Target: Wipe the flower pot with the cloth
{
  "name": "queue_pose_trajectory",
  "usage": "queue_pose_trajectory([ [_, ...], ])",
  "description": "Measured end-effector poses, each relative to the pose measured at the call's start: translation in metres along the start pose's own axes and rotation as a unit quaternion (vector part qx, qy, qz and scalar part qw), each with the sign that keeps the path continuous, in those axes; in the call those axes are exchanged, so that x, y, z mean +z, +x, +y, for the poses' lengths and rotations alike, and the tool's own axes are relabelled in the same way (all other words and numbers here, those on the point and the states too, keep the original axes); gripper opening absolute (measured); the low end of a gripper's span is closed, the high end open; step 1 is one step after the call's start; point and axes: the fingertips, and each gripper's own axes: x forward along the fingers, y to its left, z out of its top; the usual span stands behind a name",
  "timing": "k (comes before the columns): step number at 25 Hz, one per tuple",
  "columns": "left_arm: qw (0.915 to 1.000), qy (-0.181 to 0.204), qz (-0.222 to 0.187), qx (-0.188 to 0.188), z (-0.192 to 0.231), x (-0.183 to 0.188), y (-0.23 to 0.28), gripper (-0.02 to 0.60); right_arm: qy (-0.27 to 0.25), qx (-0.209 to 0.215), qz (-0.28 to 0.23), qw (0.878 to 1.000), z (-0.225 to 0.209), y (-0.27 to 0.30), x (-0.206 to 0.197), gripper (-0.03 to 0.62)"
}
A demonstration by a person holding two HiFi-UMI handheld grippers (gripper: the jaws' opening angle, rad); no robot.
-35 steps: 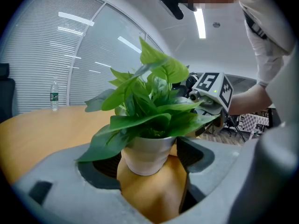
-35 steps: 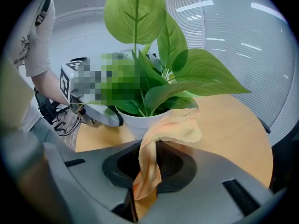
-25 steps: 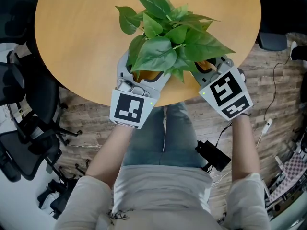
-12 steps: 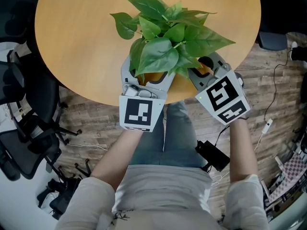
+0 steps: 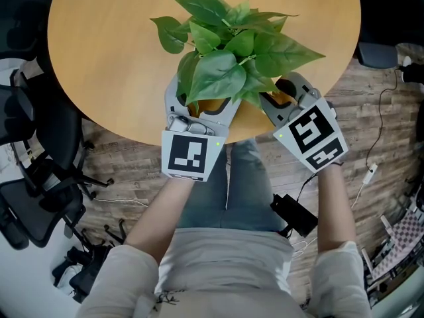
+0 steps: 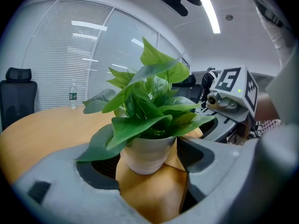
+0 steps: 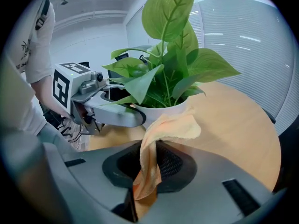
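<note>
**Pot braced at the table edge, cloth lying against its side**

Over the last second the left gripper [image 5: 202, 105] has been swinging round. Its marker cube [image 5: 191, 156] is now sitting further right and squarer to the camera, and the leaves [image 5: 232, 52] have been turning to the left with it.

The flower pot [image 6: 147, 155] is standing near the edge of the round table [image 5: 99, 58], on the person's side. The left gripper's jaws are standing wide, one on each side of the pot and pressing its white wall. The right gripper [image 5: 283, 93] is coming in from the pot's other side, well tilted down. Its jaws are pinching the orange cloth [image 7: 161, 134], whose free end is folding forward and lying against the pot just under the rim.

In the head view the leaves are covering the pot, leaving only the jaw tips and a scrap of orange showing. The left gripper view is showing the pot's wall between the jaws. The right gripper view is showing the cloth running back between the pads.
</note>
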Motion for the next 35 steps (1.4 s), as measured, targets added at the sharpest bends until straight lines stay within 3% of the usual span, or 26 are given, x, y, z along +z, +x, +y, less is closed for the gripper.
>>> queue_pose_trajectory([
  [5, 0.9986, -0.015, 0.002, -0.051, 0.005, -0.006, -0.007, 0.383, 0.013, 0.001, -0.005, 1.000, -0.004, -0.002, -0.003, 0.057],
  [9, 0.9910, 0.032, 0.004, -0.130, 0.020, -0.013, -0.011, 0.388, 0.012, 0.004, -0.004, 1.000, -0.004, -0.002, -0.003, 0.057],
  [14, 0.9699, 0.055, -0.007, -0.237, 0.029, -0.002, -0.007, 0.410, 0.015, 0.007, -0.004, 1.000, -0.006, -0.001, -0.005, 0.057],
  [20, 0.9368, 0.095, -0.007, -0.337, 0.020, 0.010, 0.000, 0.462, 0.017, 0.012, -0.003, 1.000, -0.005, -0.001, -0.004, 0.057],
  [23, 0.9256, 0.101, 0.000, -0.365, 0.015, 0.012, 0.005, 0.471, 0.017, 0.015, -0.003, 1.000, -0.005, -0.001, -0.004, 0.057],
  [28, 0.9139, 0.101, 0.015, -0.393, 0.009, 0.010, 0.007, 0.466, 0.046, 0.020, -0.016, 0.999, -0.007, -0.003, -0.006, 0.057],
  [31, 0.9121, 0.093, 0.013, -0.399, 0.005, 0.010, 0.005, 0.437, 0.050, 0.008, -0.019, 0.999, -0.017, -0.011, -0.007, 0.057],
  [35, 0.9144, 0.090, -0.005, -0.395, 0.004, 0.015, 0.005, 0.433, 0.037, -0.039, -0.009, 0.998, -0.053, -0.018, -0.003, 0.057],
])
